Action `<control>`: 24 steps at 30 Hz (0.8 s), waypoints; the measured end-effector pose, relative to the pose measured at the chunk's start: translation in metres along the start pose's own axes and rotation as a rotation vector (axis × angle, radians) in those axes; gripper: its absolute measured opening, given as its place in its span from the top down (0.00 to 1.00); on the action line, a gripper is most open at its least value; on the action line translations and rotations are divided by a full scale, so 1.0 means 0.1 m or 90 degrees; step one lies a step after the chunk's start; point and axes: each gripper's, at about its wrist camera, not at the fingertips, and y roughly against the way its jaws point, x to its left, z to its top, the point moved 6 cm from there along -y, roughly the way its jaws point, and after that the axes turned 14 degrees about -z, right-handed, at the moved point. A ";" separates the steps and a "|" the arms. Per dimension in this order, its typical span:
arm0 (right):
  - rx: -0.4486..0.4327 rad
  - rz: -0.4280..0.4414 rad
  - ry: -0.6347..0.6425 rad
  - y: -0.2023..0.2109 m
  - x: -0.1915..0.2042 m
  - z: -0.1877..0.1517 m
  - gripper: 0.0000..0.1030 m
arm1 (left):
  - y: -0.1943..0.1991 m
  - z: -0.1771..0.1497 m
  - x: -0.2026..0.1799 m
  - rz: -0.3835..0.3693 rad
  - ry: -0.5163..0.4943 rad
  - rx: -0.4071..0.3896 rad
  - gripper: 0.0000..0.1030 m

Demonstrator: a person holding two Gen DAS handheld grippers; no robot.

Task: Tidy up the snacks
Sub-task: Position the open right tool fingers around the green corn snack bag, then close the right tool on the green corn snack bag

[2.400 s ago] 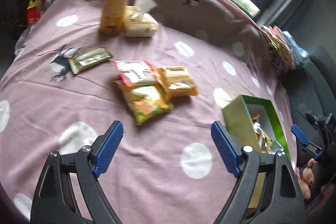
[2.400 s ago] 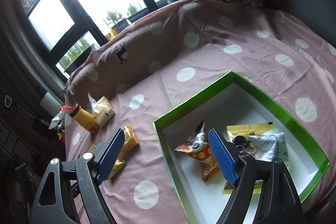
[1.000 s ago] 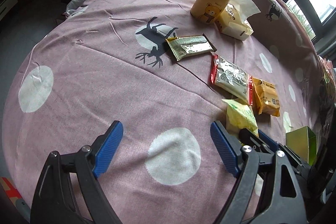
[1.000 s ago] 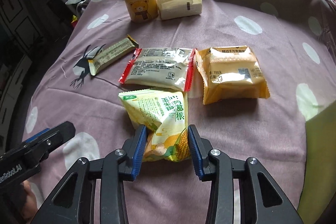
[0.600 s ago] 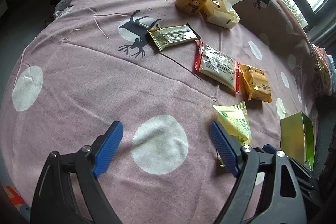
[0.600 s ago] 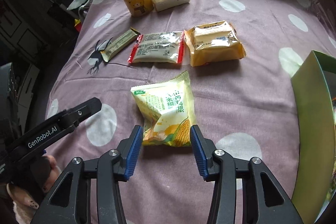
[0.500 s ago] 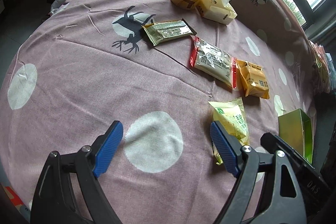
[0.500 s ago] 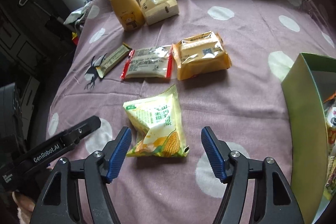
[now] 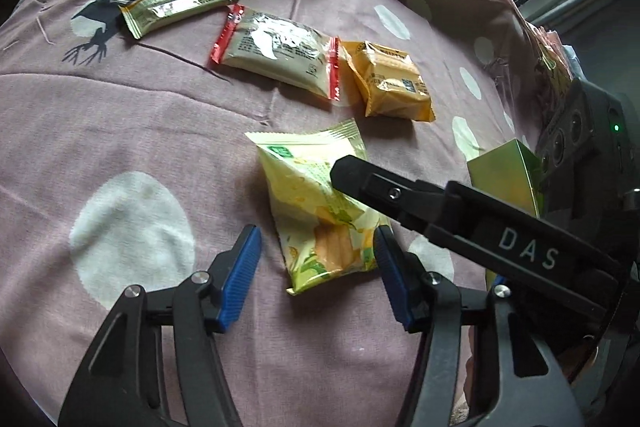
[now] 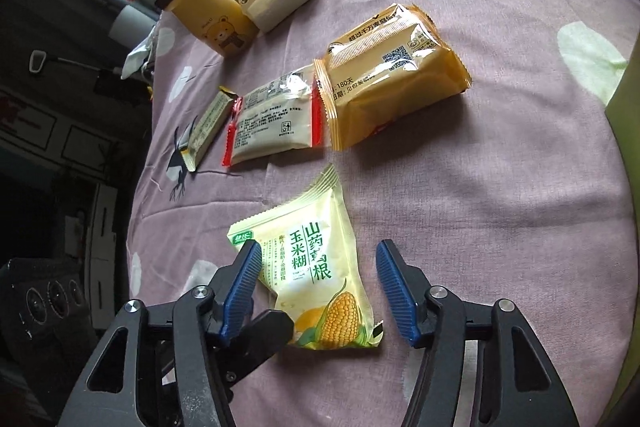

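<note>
Both hand-held grippers converge on one item. The corn snack packet (image 10: 316,275) lies flat on the dotted purple cloth (image 10: 480,187), near the two other packets and apart from the green box (image 9: 506,175) at the right edge.

Right hand-held gripper (image 10: 318,291): jaws wide, straddling the packet's lower half, pads on either side and not touching it.

Left hand-held gripper (image 9: 316,275): jaws also wide, the same packet between them. The right tool's black finger crosses above the packet in the left wrist view.

Risks, as judged:
- Both tools closing on the one packet could collide or pull it in opposing directions.
- Glossy, puffed film may slide out of the pads if pinched near the sealed edge.
- A low approach may catch loose cloth and drag the orange packet (image 10: 392,67) and the red-edged packet (image 10: 276,115).
</note>
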 end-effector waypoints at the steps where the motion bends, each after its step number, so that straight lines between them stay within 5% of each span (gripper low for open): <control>1: 0.002 0.007 0.008 0.00 0.02 -0.01 0.57 | -0.02 0.00 -0.01 -0.006 -0.002 0.000 0.52; 3: 0.018 0.038 0.012 -0.06 0.06 -0.04 0.64 | -0.04 0.01 0.00 0.001 0.000 -0.002 0.55; 11: -0.002 0.069 0.015 0.09 0.11 -0.09 0.66 | 0.13 0.00 -0.16 -0.031 -0.035 -0.030 0.65; 24: -0.212 0.073 0.053 1.12 0.24 -0.13 0.66 | 0.67 -0.07 -0.89 -0.109 -0.206 -0.169 0.63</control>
